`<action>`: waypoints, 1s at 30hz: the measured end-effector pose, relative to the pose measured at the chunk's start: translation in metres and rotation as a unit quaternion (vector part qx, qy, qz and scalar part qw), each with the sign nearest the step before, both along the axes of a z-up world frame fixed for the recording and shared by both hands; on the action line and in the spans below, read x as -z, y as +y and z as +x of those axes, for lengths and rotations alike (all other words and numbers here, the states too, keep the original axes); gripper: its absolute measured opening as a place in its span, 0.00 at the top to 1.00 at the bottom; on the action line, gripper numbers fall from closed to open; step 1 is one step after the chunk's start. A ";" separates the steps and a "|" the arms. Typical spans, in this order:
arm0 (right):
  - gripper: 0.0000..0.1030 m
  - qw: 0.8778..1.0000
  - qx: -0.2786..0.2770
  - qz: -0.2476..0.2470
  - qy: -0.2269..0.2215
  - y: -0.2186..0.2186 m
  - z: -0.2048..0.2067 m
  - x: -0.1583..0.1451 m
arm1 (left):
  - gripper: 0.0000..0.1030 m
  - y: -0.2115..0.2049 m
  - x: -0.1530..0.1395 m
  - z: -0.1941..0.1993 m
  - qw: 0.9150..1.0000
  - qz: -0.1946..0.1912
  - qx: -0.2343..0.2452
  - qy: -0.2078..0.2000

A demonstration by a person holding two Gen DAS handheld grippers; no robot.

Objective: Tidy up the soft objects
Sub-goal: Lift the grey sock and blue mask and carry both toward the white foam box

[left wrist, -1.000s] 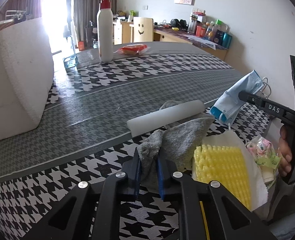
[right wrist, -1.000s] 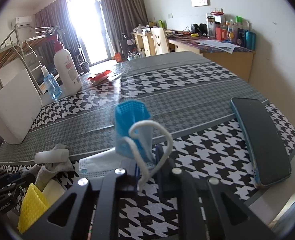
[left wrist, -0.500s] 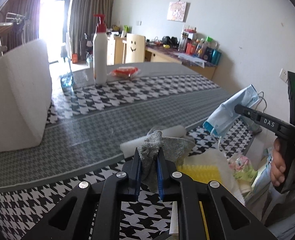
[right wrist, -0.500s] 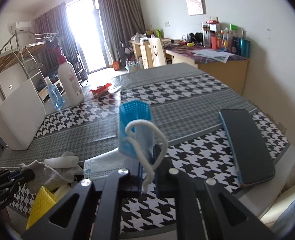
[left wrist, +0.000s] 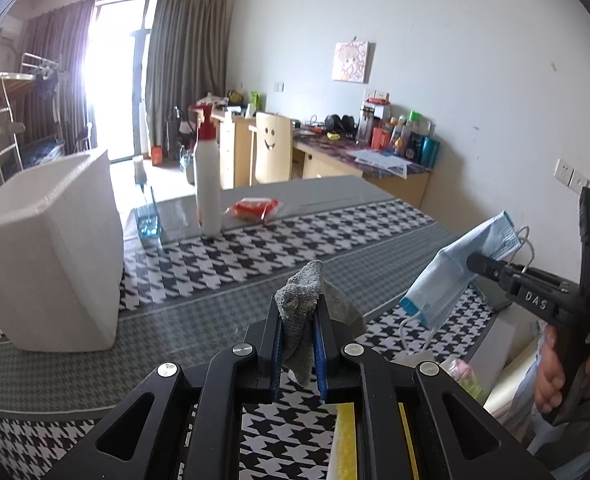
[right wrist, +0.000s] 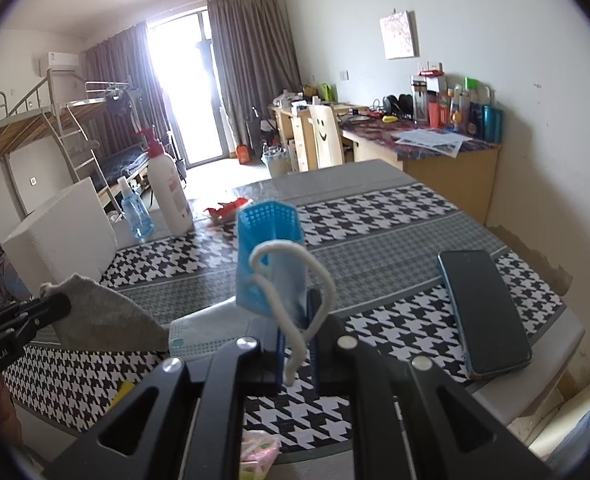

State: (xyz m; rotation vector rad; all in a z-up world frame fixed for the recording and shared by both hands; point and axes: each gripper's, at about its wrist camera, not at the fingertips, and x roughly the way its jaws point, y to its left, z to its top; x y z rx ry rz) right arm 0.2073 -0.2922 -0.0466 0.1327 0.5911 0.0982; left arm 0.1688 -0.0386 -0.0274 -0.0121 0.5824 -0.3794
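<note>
A grey cloth (left wrist: pixel 301 292) is pinched between the blue pads of my left gripper (left wrist: pixel 298 312), which is shut on it and holds it above the houndstooth table (left wrist: pixel 255 256). In the right wrist view the cloth (right wrist: pixel 107 316) hangs from that gripper (right wrist: pixel 61 303) at the left edge. My right gripper (right wrist: pixel 297 320) is shut on a blue face mask (right wrist: pixel 269 256), whose white ear loop (right wrist: pixel 295 280) dangles over the fingers. From the left wrist view the mask (left wrist: pixel 455 276) hangs in the air from the right gripper (left wrist: pixel 474 261), held by a hand (left wrist: pixel 551 372).
A white foam box (left wrist: pixel 51 256) stands at the left. Behind it are a pump bottle (left wrist: pixel 208 196), a blue spray bottle (right wrist: pixel 135 216) and a red packet (left wrist: pixel 253 208). A phone (right wrist: pixel 483 308) lies at the right edge. Another mask (right wrist: pixel 203 336) and a yellow sponge (left wrist: pixel 345 440) lie near me.
Both grippers have risen. The grey cloth came up off the table with the left one, and the mask rose higher with the right one.
</note>
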 end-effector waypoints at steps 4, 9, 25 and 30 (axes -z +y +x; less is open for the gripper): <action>0.88 1.000 -0.004 0.001 -0.004 0.001 -0.002 -0.005 | 0.86 0.002 -0.010 -0.006 1.000 -0.002 -0.002 -0.016; 0.88 1.000 -0.009 -0.001 -0.013 0.006 -0.008 -0.011 | 0.86 0.004 -0.018 -0.013 0.999 0.006 -0.016 -0.035; 0.88 0.998 -0.011 -0.018 -0.056 0.023 -0.025 -0.041 | 0.86 0.018 -0.031 -0.021 0.998 0.010 -0.040 -0.056; 0.88 0.997 -0.010 -0.026 -0.072 0.027 -0.026 -0.052 | 0.86 0.023 -0.036 -0.024 0.997 0.011 -0.050 -0.065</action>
